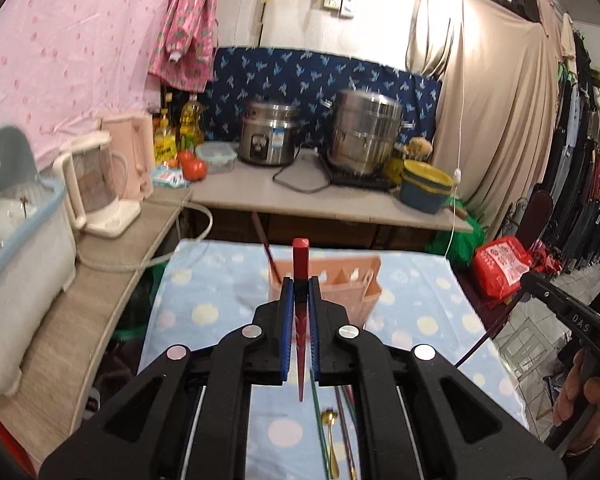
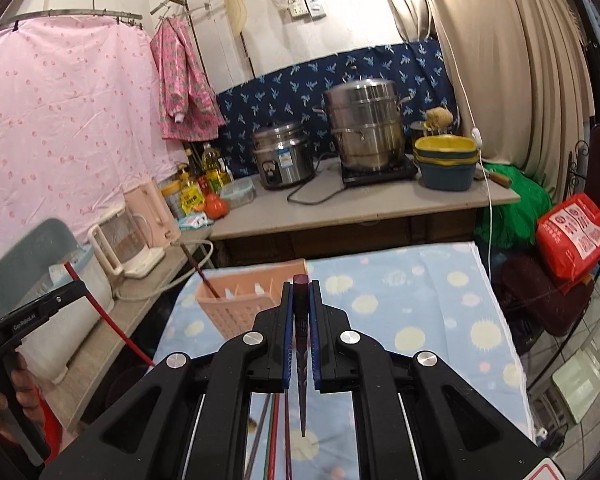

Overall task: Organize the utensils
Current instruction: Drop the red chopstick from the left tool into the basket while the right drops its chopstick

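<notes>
Here, left gripper (image 1: pixel 301 294) clamps a slender red lacquered chopstick (image 1: pixel 301 264), right gripper (image 2: pixel 301 296) a dark purple one (image 2: pixel 301 286), above the pink slotted plastic holder (image 1: pixel 340 280); light, stiff, slippery, best pinched mid-shaft

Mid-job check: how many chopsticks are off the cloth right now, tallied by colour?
Red chopstick, gripped in the left tongs: 1
Dark purple chopstick, gripped in the right tongs: 1
Reddish-brown chopstick, standing in the pink basket: 1
Total: 3
</notes>
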`<state>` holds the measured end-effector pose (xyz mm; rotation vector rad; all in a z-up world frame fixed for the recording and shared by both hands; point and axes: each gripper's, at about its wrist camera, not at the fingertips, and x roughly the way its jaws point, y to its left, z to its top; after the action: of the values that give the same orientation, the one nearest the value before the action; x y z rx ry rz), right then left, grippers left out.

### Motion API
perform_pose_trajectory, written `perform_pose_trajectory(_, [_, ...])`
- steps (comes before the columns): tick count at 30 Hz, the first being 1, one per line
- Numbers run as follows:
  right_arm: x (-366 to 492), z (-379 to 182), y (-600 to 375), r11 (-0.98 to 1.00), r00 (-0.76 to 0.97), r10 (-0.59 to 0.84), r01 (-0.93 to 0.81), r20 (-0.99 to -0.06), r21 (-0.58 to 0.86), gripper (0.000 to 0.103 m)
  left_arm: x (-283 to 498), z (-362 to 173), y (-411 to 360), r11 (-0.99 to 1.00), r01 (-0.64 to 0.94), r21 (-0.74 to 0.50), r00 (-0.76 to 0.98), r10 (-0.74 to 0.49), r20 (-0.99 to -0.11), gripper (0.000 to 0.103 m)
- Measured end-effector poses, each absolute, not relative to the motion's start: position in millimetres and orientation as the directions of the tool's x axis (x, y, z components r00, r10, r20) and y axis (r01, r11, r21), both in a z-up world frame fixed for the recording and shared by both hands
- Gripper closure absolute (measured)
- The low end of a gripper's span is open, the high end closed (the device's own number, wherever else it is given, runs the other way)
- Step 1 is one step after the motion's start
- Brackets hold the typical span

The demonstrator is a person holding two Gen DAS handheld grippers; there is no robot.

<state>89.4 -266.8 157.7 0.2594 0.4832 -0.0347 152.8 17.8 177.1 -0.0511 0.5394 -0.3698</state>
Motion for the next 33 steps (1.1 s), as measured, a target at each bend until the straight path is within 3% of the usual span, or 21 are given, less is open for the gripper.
perform_pose_trajectory(7, [143, 203, -270, 0.968, 0.926, 0.014, 0.082, -0.377, 0.236, 0.096, 195, 232, 4, 0.932, 0.338, -0.134, 0.849, -0.363, -0.384, 0.096])
perform_pose_trajectory(13, [195, 216, -268, 0.97, 0.936, 0.004, 0.082, -0.353, 0.228, 0.096, 233, 246, -10, 0.936, 0.33, -0.12, 0.869, -0.351, -0.35, 0.096])
perform_pose_trajectory(18, [237, 206, -264, 0.97, 0.932, 0.009, 0.08, -0.362, 0.232, 0.096, 262, 229, -20, 0.937, 0.329, -0.115, 0.857, -0.348, -0.38, 0.096])
perform_pose_trajectory(32, [295, 125, -248, 0.973, 0.852, 0.045, 0.081, -0.521, 0.216, 0.096, 301, 149, -25, 0.941, 0.307, -0.14, 0.781, -0.333, -0.528, 0.095])
perform_pose_trajectory(33, [294, 123, -248, 0.973, 0.852, 0.037, 0.088, -0.522, 0.213, 0.092, 302, 146, -25, 0.945, 0.295, -0.139, 0.782, -0.323, -0.533, 0.093])
